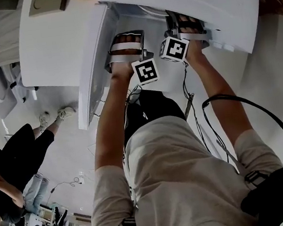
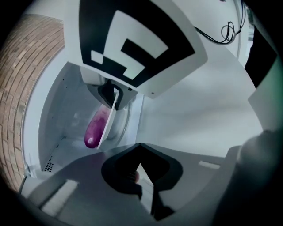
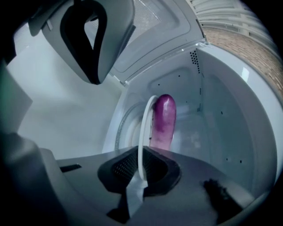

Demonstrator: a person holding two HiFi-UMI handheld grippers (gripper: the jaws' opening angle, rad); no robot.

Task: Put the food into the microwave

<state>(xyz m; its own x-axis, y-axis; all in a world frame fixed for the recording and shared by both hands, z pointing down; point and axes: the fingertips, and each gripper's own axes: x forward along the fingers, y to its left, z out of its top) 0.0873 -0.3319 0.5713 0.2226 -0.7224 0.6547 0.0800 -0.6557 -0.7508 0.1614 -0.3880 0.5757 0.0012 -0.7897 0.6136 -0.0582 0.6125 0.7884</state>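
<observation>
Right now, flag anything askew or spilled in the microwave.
Nothing stands out: the purple food lies on the white plate, which the right tongs clamp by its rim inside the microwave. No spill shows.

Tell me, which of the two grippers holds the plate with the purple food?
The right gripper: its jaws pinch the white plate by its rim. The left gripper has no plate between its jaws.

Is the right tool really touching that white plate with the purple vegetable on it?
Touching. The right gripper view shows the right tool clamped on the rim of the white plate, pads against both faces.
</observation>
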